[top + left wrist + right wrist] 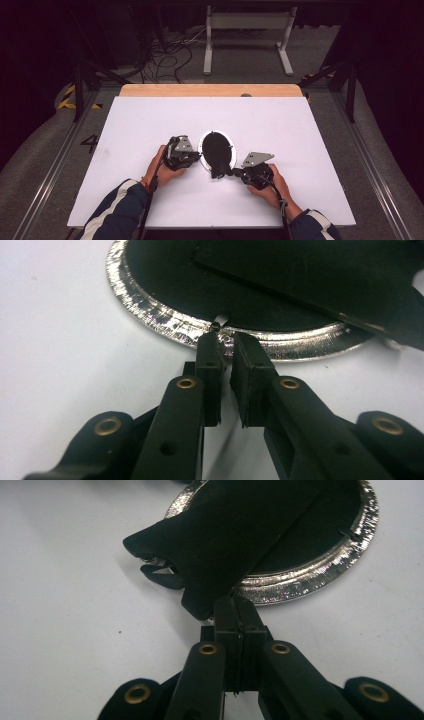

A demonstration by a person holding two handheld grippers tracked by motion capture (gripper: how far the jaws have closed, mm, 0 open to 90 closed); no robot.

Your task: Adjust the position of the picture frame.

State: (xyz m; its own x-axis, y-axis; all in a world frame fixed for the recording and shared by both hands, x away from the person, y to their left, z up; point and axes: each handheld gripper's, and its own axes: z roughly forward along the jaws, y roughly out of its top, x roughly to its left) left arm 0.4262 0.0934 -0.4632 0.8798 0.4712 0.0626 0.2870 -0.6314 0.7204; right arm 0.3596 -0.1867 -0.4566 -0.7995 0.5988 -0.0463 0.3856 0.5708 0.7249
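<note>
At mid-table (150, 115), the left hand-held gripper (226, 337) pinches the foil tray (165, 322) rim; the right hand-held gripper (235, 605) clamps the black cloth (235, 535) lying across it. No writing is legible.

Grey floor (45, 145) (cables (165, 55) strewn), white frame (247, 22), dark walls

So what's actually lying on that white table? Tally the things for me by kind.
Silver-rimmed oval frames with a dark inside: 1
Black flat pieces lying over the frame: 1
Hand-held claws: 2, left claw at the frame's rim, right claw shut on the black piece's edge
Total: 4
</note>
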